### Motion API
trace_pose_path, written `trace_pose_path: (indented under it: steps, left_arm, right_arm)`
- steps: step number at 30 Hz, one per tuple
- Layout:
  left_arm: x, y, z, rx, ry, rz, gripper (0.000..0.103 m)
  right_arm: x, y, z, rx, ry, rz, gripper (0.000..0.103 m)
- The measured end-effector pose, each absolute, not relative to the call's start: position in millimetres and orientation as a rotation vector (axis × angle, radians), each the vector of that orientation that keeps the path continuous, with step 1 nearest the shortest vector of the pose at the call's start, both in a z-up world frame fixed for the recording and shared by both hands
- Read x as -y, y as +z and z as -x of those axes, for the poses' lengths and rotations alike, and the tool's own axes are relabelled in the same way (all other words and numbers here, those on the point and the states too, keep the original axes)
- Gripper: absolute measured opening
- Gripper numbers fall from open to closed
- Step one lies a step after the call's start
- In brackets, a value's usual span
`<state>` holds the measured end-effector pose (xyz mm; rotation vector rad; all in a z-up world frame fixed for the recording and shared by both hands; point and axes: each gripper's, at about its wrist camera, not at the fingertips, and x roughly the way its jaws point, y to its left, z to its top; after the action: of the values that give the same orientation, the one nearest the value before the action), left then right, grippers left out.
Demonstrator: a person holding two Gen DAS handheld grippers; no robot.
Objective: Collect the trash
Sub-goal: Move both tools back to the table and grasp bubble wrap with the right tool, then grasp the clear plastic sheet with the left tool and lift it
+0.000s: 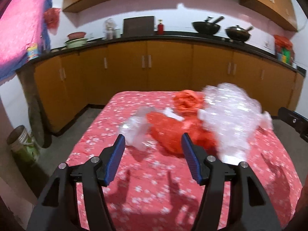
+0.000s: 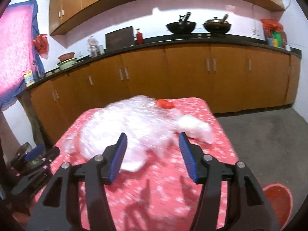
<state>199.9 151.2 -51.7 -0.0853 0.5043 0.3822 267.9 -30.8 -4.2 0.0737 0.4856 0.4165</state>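
Observation:
A table with a red flowered cloth [image 1: 146, 192] holds the trash. In the left wrist view a small crumpled clear plastic piece [image 1: 134, 130] lies just beyond my open, empty left gripper [image 1: 153, 140]. Red plastic bags [image 1: 173, 132] lie in the middle and a big wad of bubble wrap [image 1: 229, 119] to the right. In the right wrist view the bubble wrap [image 2: 134, 127] lies right ahead of my open, empty right gripper [image 2: 153, 140], with a white crumpled piece [image 2: 194, 127] beside it and a bit of red bag [image 2: 164, 103] behind.
Orange kitchen cabinets [image 1: 150, 67] with a black counter run behind the table, with woks [image 2: 181, 27] on top. A bin with a green liner [image 1: 23, 144] stands on the floor at the left. A red mat [image 2: 279, 200] lies on the floor at the right.

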Motion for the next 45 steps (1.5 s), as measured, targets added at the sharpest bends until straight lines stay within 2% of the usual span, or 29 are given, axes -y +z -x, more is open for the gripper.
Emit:
trace_pose_path:
  steps: [8, 11, 12, 13, 14, 16, 18, 21, 25, 27, 30, 31, 32, 34, 35, 38, 45]
  left_arm:
    - [-183.0, -62.1, -218.4, -0.526, 0.395, 0.152, 0.066]
    - [-189.5, -64.7, -223.2, -0.538, 0.396, 0.166, 0.068]
    - [-190.7, -66.1, -223.9, -0.542, 0.399, 0.166, 0.068]
    - [-193.6, -67.3, -225.9, -0.547, 0.402, 0.168, 0.068]
    - [-197.6, -68.6, -228.7, -0.557, 0.408, 0.173, 0.068]
    - [-204.3, -71.5, -229.9, -0.569, 0.412, 0.192, 0.068]
    - [-211.0, -72.8, -231.0, -0.578, 0.42, 0.211, 0.068]
    - [-219.6, -77.6, -232.6, -0.6, 0.434, 0.229, 0.068]
    - [-226.7, -82.1, -238.3, -0.637, 0.431, 0.258, 0.067]
    - [-229.3, -84.4, -242.7, -0.659, 0.433, 0.261, 0.062]
    - [-236.1, -90.1, -253.3, -0.713, 0.428, 0.271, 0.048]
    - [-236.9, -91.9, -255.2, -0.726, 0.426, 0.274, 0.04]
    - [-238.3, -94.0, -257.3, -0.743, 0.419, 0.28, 0.027]
    - [-239.1, -95.7, -258.6, -0.755, 0.408, 0.288, 0.013]
    - [-238.4, -95.3, -257.6, -0.749, 0.408, 0.29, 0.009]
    - [-234.5, -90.3, -250.8, -0.715, 0.409, 0.258, 0.004]
    - [-227.6, -68.6, -240.4, -0.645, 0.399, 0.228, 0.003]
  right_arm:
    - [-21.5, -5.7, -272.6, -0.464, 0.482, -0.028, 0.068]
    - [-30.0, -13.4, -272.8, -0.468, 0.474, 0.016, 0.069]
    - [-31.1, -17.6, -275.4, -0.482, 0.474, 0.025, 0.065]
    - [-32.2, -21.2, -277.5, -0.497, 0.473, 0.026, 0.053]
    - [-32.1, -23.8, -280.1, -0.514, 0.474, 0.026, 0.047]
    - [-30.7, -29.4, -284.2, -0.55, 0.485, 0.016, 0.026]
    - [-28.2, -33.4, -285.3, -0.562, 0.486, 0.017, 0.017]
    - [-25.6, -36.4, -284.6, -0.559, 0.481, 0.021, 0.01]
    - [-21.9, -39.9, -283.0, -0.556, 0.477, 0.021, 0.007]
    - [-21.3, -40.1, -282.2, -0.553, 0.472, 0.021, 0.006]
    - [-20.0, -41.0, -280.3, -0.55, 0.463, 0.019, 0.006]
    - [-19.4, -41.2, -280.2, -0.55, 0.461, 0.017, 0.006]
    - [-18.5, -41.3, -280.5, -0.551, 0.459, 0.014, 0.006]
    - [-16.8, -41.2, -280.5, -0.55, 0.455, 0.008, 0.005]
    - [-15.8, -41.0, -280.5, -0.549, 0.455, 0.007, 0.005]
    - [-13.8, -38.9, -278.8, -0.54, 0.453, 0.008, 0.005]
    - [-4.9, -27.4, -274.3, -0.508, 0.439, -0.009, 0.004]
